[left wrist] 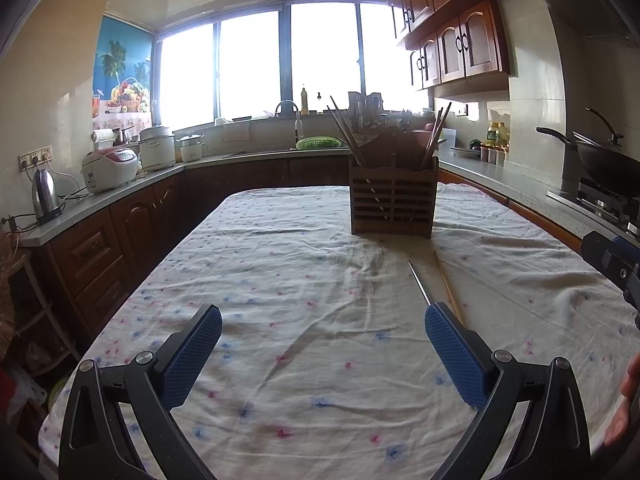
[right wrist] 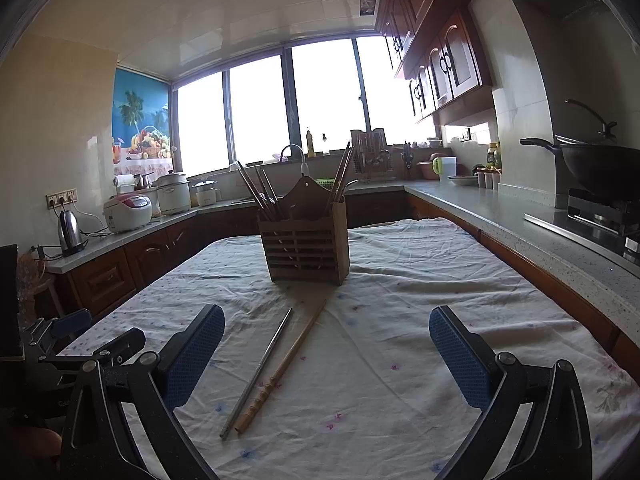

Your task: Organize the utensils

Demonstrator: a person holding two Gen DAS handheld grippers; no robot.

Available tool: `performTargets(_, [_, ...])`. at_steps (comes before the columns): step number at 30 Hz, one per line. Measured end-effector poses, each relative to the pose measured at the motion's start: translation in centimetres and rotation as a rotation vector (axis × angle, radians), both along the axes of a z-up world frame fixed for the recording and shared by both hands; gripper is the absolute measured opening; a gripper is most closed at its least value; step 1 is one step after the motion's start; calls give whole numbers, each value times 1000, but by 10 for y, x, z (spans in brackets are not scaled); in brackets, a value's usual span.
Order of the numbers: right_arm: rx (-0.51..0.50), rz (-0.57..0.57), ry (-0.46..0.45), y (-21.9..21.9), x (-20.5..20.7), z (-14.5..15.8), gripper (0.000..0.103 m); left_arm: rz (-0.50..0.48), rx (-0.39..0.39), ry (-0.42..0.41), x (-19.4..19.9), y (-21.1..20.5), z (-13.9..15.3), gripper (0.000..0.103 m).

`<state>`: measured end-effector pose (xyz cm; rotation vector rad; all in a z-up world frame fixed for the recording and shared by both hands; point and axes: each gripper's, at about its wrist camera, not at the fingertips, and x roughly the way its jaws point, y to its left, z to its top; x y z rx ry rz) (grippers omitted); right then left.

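Writing or brand marks cannot be read anywhere; the labels on the far appliances are too small. Both tools hang over a tabletop [right wrist: 420,280] covered with a wrinkled white cloth that has small blue and pink flowers.

The left hand-held gripper [left wrist: 323,354] is released, its blue pads wide apart with only cloth between them. The right hand-held gripper [right wrist: 327,354] is also spread wide and grasps nothing.

Two loose utensils lie side by side on the cloth. The metal chopstick [right wrist: 258,372] and the wooden chopstick [right wrist: 282,368] almost touch at their near ends and open slightly toward the far ends. In the right wrist view they lie just beside the left finger, toward the inside. In the left wrist view their near ends are hidden behind the right finger.

Beyond them stands an upright slatted wooden holder [right wrist: 306,252] with several chopsticks leaning inside. Farther away, a rice cooker [right wrist: 128,212] and a kettle [right wrist: 70,232] stand on the left counter, and a wok [right wrist: 600,168] sits on the stove at right.
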<state>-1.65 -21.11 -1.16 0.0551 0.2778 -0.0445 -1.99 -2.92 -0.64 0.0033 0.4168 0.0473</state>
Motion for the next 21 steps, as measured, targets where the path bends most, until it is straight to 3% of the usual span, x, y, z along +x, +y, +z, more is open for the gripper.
performTargets(21, [11,1,5,-3,1,3,103,-1,1,4,1,-2,0,102])
